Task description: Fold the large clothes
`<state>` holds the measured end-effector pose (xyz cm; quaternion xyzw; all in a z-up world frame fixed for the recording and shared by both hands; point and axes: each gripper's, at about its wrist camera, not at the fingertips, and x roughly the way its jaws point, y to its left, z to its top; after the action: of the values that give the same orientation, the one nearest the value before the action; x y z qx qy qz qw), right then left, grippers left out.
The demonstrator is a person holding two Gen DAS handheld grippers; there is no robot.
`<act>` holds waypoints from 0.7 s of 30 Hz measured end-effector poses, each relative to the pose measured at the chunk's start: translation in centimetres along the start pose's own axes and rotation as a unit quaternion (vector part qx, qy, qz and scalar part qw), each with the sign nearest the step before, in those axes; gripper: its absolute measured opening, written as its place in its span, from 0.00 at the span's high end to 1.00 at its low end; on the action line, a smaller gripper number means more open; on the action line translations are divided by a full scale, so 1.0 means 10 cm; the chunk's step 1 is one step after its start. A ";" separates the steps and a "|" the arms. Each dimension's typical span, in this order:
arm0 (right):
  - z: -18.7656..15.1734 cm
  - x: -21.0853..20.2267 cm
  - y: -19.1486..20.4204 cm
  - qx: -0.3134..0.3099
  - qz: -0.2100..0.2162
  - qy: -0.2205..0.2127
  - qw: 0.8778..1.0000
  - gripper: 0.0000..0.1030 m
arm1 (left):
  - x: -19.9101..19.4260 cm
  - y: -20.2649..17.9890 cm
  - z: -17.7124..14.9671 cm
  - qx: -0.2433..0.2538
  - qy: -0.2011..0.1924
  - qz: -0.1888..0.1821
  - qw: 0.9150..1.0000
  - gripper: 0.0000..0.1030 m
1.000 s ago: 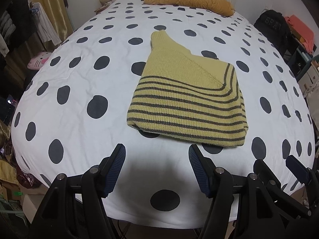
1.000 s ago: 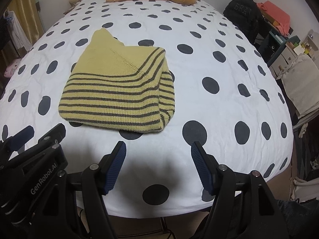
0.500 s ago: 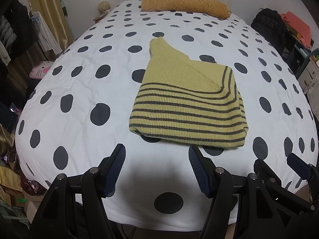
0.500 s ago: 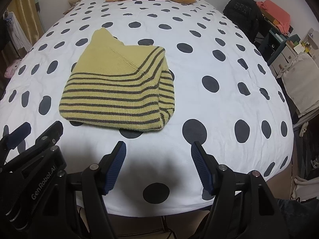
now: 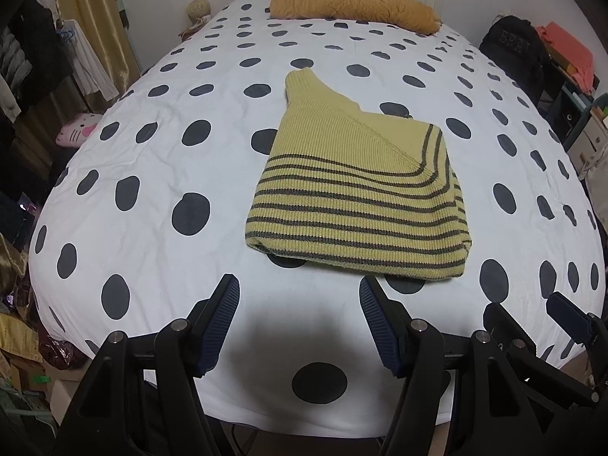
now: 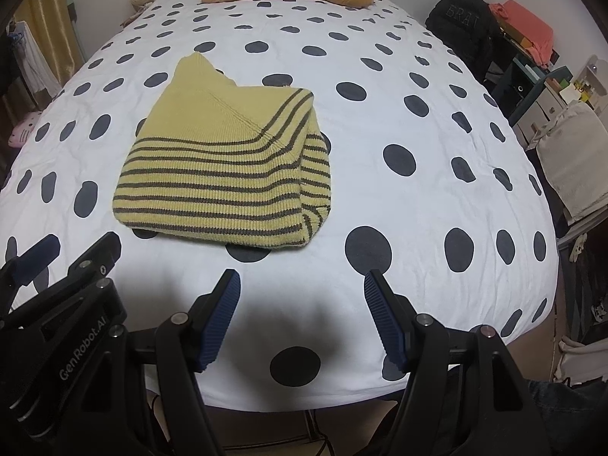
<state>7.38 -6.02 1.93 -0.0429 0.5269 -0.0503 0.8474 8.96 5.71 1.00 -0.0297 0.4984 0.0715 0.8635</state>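
I see the bed [image 5: 152,197] filling both views, its white cover printed with dark dots. On the middle of it lies the yellow sweater [image 5: 357,205] with dark stripes, folded into a compact bundle, one plain corner pointing toward the headboard end; in the right wrist view it sits left of centre [image 6: 224,174]. An orange pillow [image 5: 353,5] rests at the far end of the bed. Right of the bed stands a black backpack [image 6: 461,26] with "BRAT" written on it. My left gripper [image 5: 300,323] hangs above the near edge of the bed, its jaws apart with nothing between them, short of the sweater. My right gripper [image 6: 302,321] is likewise spread and empty. In the right view, the left gripper's body [image 6: 64,326] reads "GenRobot.AI".
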 end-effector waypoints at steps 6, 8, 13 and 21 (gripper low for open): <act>-0.01 0.01 0.01 0.000 0.002 0.001 1.000 0.34 | 0.01 0.01 -0.02 0.000 0.000 0.001 1.000 0.36; -0.01 0.02 0.01 -0.001 0.001 0.002 1.000 0.34 | 0.01 0.01 -0.02 0.001 0.000 0.002 1.000 0.36; -0.02 0.03 0.02 -0.002 0.000 0.004 1.000 0.34 | 0.02 0.03 -0.06 -0.001 0.003 0.000 1.000 0.36; -0.05 0.02 0.08 -0.002 0.000 0.007 1.000 0.34 | 0.01 0.07 -0.05 0.000 0.004 0.001 1.000 0.36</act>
<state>7.07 -5.29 1.46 -0.0439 0.5327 -0.0492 0.8437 8.47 6.35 0.65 -0.0298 0.5014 0.0722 0.8617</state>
